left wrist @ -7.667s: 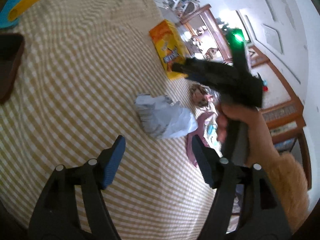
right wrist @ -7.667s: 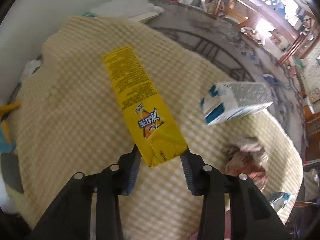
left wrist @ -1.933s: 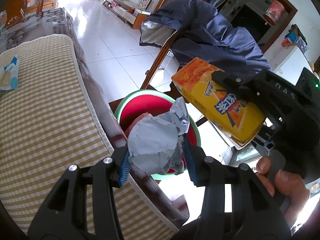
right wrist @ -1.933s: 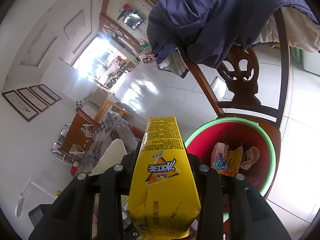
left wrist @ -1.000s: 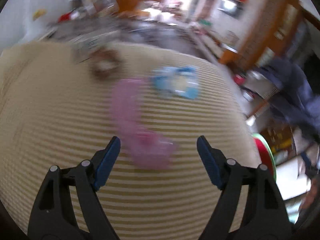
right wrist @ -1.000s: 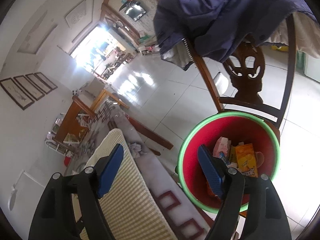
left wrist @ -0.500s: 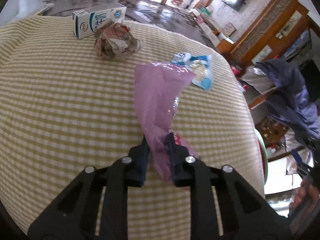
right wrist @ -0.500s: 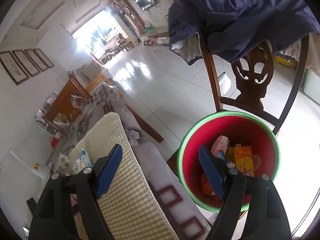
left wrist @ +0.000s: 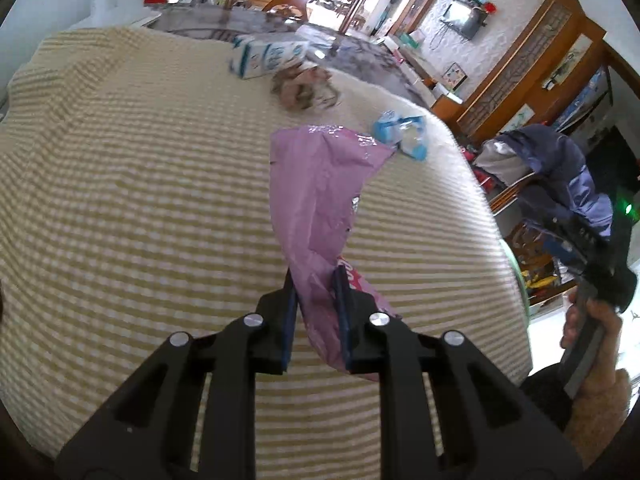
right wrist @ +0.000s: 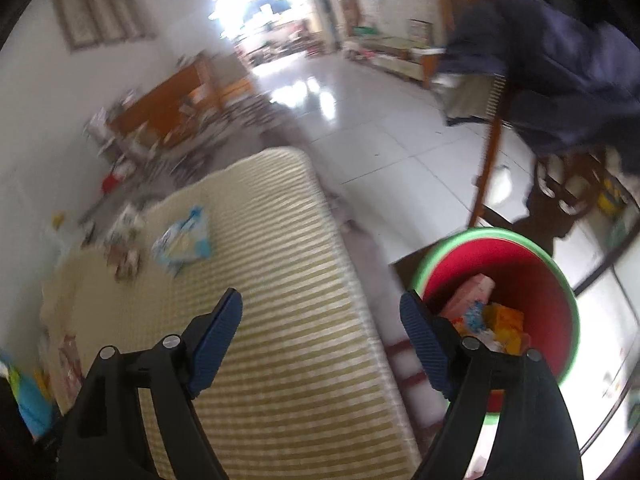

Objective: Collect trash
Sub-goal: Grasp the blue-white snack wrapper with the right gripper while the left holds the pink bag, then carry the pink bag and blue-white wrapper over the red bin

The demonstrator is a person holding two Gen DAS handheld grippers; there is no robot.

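My left gripper is shut on a pink plastic wrapper and holds it up over the yellow checked tablecloth. Beyond it lie a crumpled brown paper wad, a white and blue carton and a blue and white packet. My right gripper is open and empty, over the table edge beside the red bin with a green rim, which holds several pieces of trash. The blue and white packet shows blurred in the right wrist view.
A wooden chair draped with a dark blue jacket stands behind the bin. The right hand with its gripper shows at the right in the left wrist view. White tiled floor lies beyond the table.
My left gripper lifted the pink wrapper slightly and the view shifted left. My right gripper swung down and left from the bin toward the table edge, still open.
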